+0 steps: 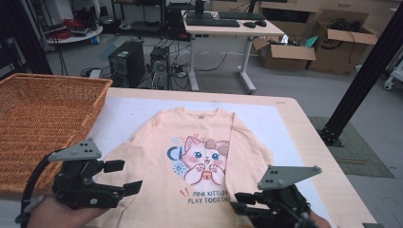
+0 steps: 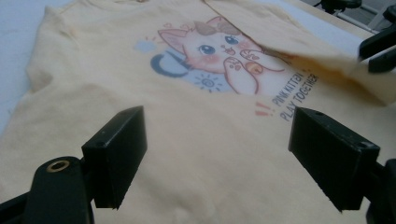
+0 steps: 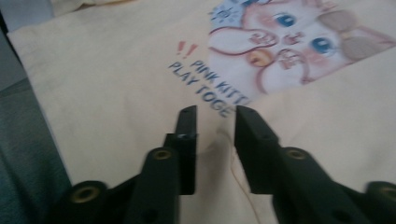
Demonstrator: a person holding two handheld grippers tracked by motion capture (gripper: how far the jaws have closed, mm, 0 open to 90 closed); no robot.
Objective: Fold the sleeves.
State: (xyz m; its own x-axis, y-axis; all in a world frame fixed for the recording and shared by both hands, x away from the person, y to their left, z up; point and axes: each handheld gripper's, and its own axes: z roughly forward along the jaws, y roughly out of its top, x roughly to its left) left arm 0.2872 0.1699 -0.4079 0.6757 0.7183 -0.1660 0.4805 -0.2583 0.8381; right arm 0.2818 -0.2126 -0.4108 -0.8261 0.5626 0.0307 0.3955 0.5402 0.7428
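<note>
High view: wicker basket (image 1: 43, 118) sits just beyond your left gripper (image 1: 126, 178), at the table's (image 1: 304, 137) left edge; what shows of its inside is bare weave, and its left part is cut off by the frame.

Peach kitten T-shirt (image 1: 157, 156) lies flat, print up, between and ahead of both grippers. Its right sleeve is folded in over the body, covering the edge of the print and the tail of the lettering. The hem runs out of the bottom of the frame.

Your left gripper is held level over the shirt's left side, jaws pointing right toward the print and spread wide. Left gripper view: nothing between them, fabric below, whether they touch it is unclear.

Your right gripper (image 1: 240, 199) is low at the shirt's bottom right, mostly cut off by the frame, the hand barely showing. Right gripper view: blurred, the right gripper (image 3: 215, 119) has a narrow gap and a small pucker of cloth sits in it just below the lettering; pads don't look pressed on it, can't say for sure.
</note>
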